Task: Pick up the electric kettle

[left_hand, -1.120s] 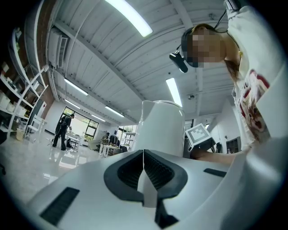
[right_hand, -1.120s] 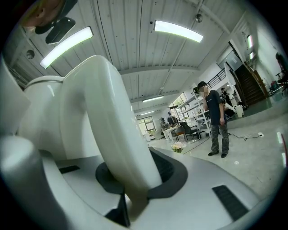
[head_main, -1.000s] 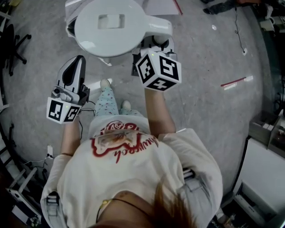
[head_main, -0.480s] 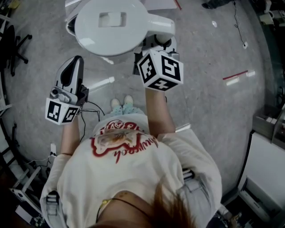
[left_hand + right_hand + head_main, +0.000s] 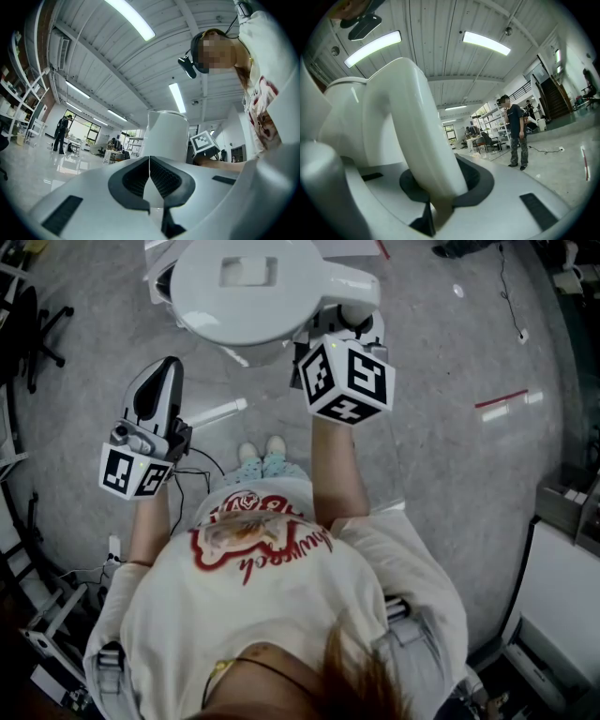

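The right tool (image 5: 336, 322) is clamped on the handle (image 5: 408, 131) of the electric kettle (image 5: 246, 287), held aloft over the floor (image 5: 450, 362). Gripped by that smooth loop alone, it could pivot and slip. It stands upright, long axis vertical, handle pointing right; the left tool (image 5: 157, 390), jaws together, holds nothing.

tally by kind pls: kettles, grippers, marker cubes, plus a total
electric kettle: 1
grippers (left gripper, right gripper): 2
marker cubes (left cube, right cube): 2
total: 5
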The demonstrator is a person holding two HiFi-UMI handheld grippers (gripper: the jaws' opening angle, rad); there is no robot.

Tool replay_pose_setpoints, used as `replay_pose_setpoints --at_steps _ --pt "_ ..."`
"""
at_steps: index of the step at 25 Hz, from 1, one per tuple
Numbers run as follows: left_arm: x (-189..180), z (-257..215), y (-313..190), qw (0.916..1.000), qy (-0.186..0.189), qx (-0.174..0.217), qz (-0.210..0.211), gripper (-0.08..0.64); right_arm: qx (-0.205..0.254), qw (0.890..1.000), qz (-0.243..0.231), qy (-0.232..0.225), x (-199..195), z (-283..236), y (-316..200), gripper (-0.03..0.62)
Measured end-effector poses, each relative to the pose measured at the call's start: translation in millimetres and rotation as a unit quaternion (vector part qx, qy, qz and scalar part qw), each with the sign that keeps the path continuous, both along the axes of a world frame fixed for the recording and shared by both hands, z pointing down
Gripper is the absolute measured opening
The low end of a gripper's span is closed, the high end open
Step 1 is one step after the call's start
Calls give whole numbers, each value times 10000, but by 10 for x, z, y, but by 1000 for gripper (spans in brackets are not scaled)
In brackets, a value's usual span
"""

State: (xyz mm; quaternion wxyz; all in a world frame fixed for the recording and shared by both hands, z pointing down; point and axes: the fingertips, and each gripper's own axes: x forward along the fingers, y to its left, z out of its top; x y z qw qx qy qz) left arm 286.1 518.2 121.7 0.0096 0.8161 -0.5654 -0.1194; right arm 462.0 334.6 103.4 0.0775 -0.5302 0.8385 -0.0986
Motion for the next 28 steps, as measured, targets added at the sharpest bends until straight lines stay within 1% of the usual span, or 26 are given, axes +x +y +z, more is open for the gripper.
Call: replay_pose_setpoints --at_steps 3,6,10,18,24,28 --pt "-49 66 91 10000 -24 -53 -37 14 48 9999 106 23 -35 -4 46 66" --pt "-50 67 218 10000 -65 -52 -55 13 36 9999 101 -40 -19 -10 163 66" --pt "-26 42 219 9999 -56 -19 -81 13 -68 9999 76 -130 51 34 190 66" --pt "-10 39 257 10000 -71 -32 -25 14 -82 9999 44 -58 56 53 266 66" --pt "8 15 408 9999 -118 -15 -4 14 -160 9995 -76 -262 59 54 415 65" --pt "21 -50 512 9999 -118 14 -8 14 -113 9995 -75 -285 88 -32 515 66"
